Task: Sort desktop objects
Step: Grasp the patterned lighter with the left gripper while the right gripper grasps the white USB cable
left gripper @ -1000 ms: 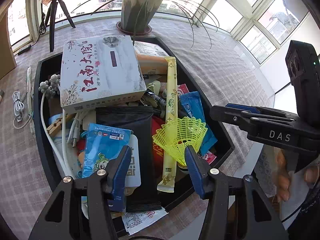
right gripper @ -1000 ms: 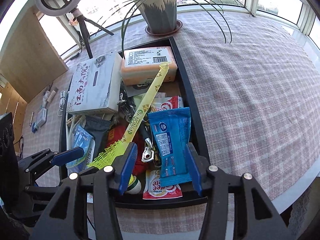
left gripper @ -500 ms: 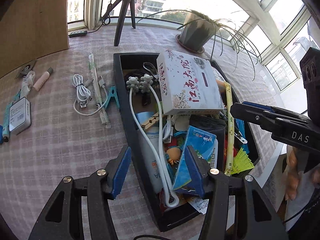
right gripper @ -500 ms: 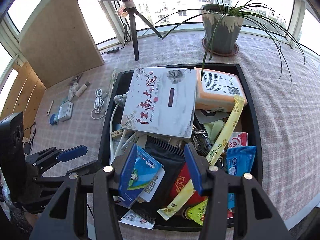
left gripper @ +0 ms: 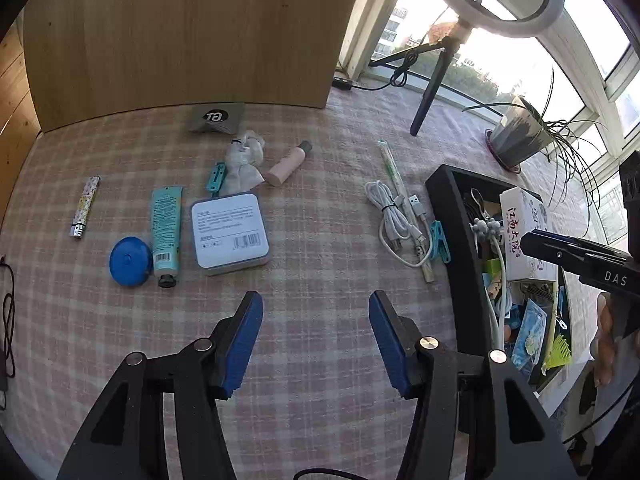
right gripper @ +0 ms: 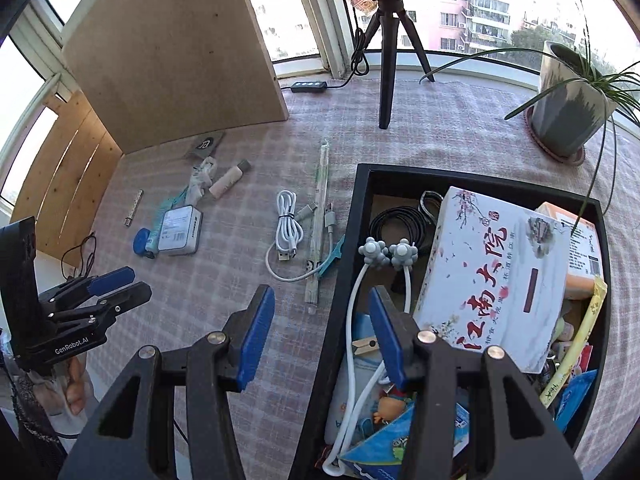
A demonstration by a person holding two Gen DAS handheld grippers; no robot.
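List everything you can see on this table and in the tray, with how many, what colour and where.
Tray: one, black, right side of table, crammed full.
Box: one, white with red characters, on top in tray.
Orange packet: one, tray's far right corner.
Cable with grey knobs: one, white, tray's left side.
Coiled cable: one, white, on cloth left of tray.
Peg: one, teal, beside tray wall.
Flat case: one, white, left cloth area.
Tube: one, teal, left of case.
Round disc: one, blue, beside tube.
Potted plant: one, grey pot, far right.
Tripod: one, black, far edge.
Left gripper: jaws open, empty.
Right gripper: jaws open, empty.
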